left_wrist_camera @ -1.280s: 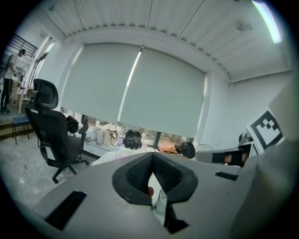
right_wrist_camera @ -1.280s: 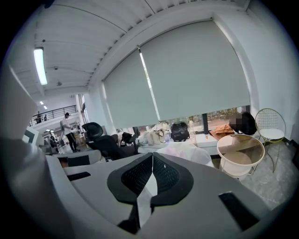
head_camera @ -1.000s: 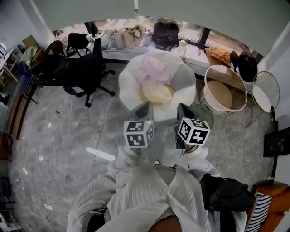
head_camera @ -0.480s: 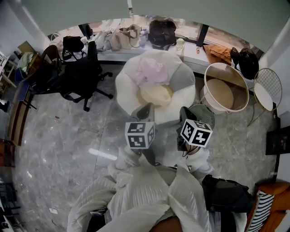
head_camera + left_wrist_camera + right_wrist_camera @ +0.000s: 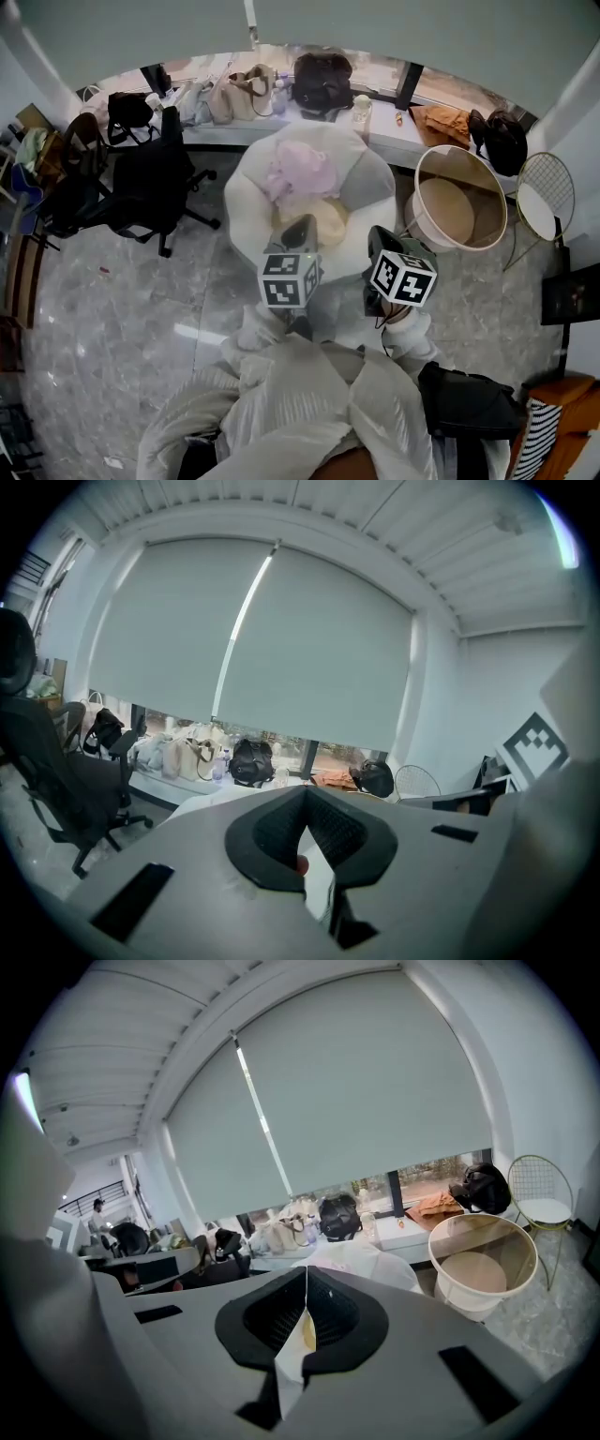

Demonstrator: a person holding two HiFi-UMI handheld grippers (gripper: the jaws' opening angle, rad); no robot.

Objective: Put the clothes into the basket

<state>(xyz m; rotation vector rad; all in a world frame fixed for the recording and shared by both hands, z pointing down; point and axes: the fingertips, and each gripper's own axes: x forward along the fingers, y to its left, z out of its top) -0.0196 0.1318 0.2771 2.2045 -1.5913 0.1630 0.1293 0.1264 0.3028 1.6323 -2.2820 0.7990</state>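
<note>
Zero of two garments binned so far: pink garment (image 5: 302, 171) and yellow garment (image 5: 334, 212) heaped on white armchair (image 5: 246, 202), basket (image 5: 455, 208) just right of it bare inside, left gripper (image 5: 304, 792) and right gripper (image 5: 307, 1270) both clamped shut on nothing, hovering near the pile.

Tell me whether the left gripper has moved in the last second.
Yes. The left gripper has advanced toward the white armchair: in the head view its tip now overlaps the yellow garment on the seat; earlier it stopped short.
</note>
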